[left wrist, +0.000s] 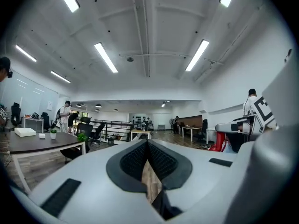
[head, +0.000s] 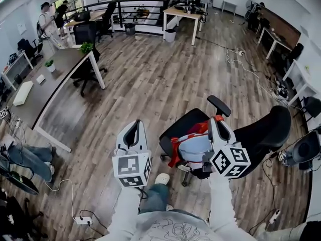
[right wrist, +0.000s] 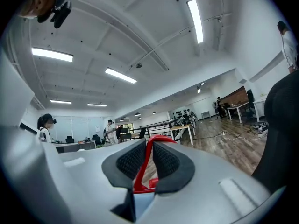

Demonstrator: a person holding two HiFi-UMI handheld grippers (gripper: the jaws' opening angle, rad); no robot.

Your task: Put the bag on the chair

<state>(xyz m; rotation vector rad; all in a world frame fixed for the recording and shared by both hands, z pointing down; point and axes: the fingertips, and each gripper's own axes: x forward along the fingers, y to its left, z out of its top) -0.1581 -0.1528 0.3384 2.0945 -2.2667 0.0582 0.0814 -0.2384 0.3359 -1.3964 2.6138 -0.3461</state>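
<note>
- Right gripper [head: 216, 118]: jaws clamped on the bag's red strap [right wrist: 142, 168].
- Left gripper [head: 134, 127]: jaws together, nothing between them, held off to the side of the chair [head: 263, 132].
- Bag [head: 193, 147]: over the chair seat, hanging from the strap. Can't tell if it's resting on the seat.
- Progress: looks nearly done. Left to do: settle the bag on the seat, let go of the strap.

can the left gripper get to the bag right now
Probably yes: the left gripper is close beside the bag with nothing between them, though its jaws are shut. The right gripper grips the red strap.
</note>
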